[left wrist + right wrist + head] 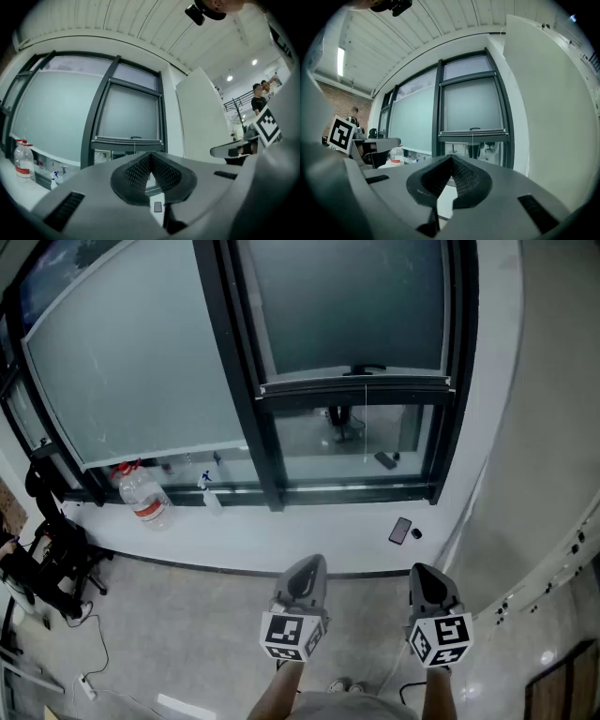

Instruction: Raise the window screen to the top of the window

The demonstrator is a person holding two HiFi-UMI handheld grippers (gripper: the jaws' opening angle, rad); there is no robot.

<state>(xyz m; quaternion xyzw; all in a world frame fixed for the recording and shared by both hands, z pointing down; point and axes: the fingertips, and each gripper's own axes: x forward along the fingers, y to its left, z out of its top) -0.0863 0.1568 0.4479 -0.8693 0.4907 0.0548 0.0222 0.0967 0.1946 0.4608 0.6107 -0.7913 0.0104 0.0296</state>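
The window screen covers the upper part of the narrow right-hand window, a grey sheet ending in a dark bottom bar [356,385] with a small handle [366,369] and a thin cord hanging below it. The same bar shows in the left gripper view [129,139] and in the right gripper view [473,132]. Clear glass lies under the bar. My left gripper [314,564] and right gripper [424,574] are held low, side by side, well short of the sill and pointing at the window. Both are shut, with nothing between the jaws [150,157] [451,159].
A white sill [309,535] carries a water bottle [145,498], a small spray bottle [208,491], a dark phone [400,531] and a small dark knob [416,533]. A white wall [544,427] stands close on the right. Black equipment [47,559] sits on the floor at the left.
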